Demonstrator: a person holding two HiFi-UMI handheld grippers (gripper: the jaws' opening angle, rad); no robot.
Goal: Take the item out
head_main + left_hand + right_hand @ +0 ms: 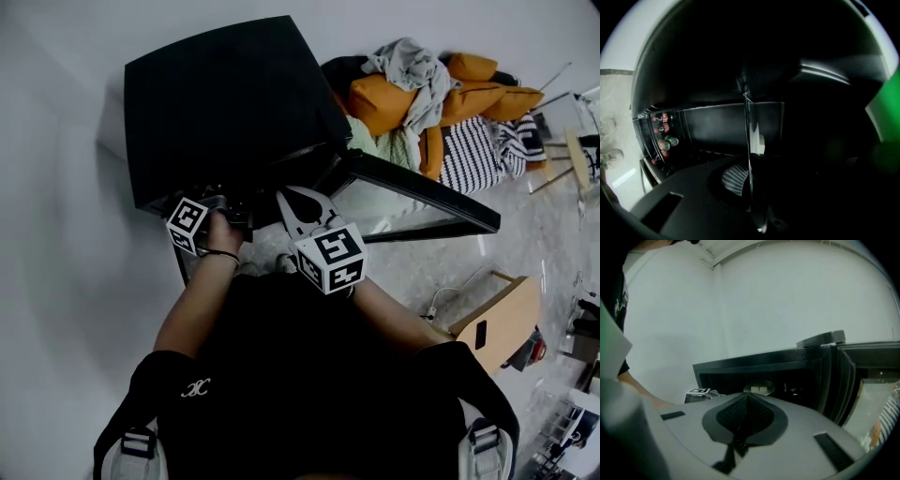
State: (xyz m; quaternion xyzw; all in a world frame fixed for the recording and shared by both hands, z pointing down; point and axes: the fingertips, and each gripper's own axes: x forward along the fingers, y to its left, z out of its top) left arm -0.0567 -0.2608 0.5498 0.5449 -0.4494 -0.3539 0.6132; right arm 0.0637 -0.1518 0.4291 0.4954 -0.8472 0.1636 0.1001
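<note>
A black mini fridge (pixel 225 103) stands with its glass door (pixel 422 199) swung open to the right. My left gripper (pixel 230 208) reaches into the dark inside, where its jaws are hidden in the head view. In the left gripper view the left gripper (pixel 749 165) is shut on a thin clear edge (pixel 748 126), with a pale piece (pixel 761 143) just behind it. The right gripper view shows a shallow dish (pixel 759 388) with pale pieces on a shelf inside. My right gripper (pixel 746 404) stays shut and empty in front of the opening (pixel 287 195).
Door shelves hold several cans and bottles (pixel 665 136). Orange cushions and clothes (pixel 441 94) are piled behind the door beside striped fabric (pixel 478 155). A wooden piece (pixel 497 319) lies at the right. Shoes (pixel 609 157) show on the pale floor.
</note>
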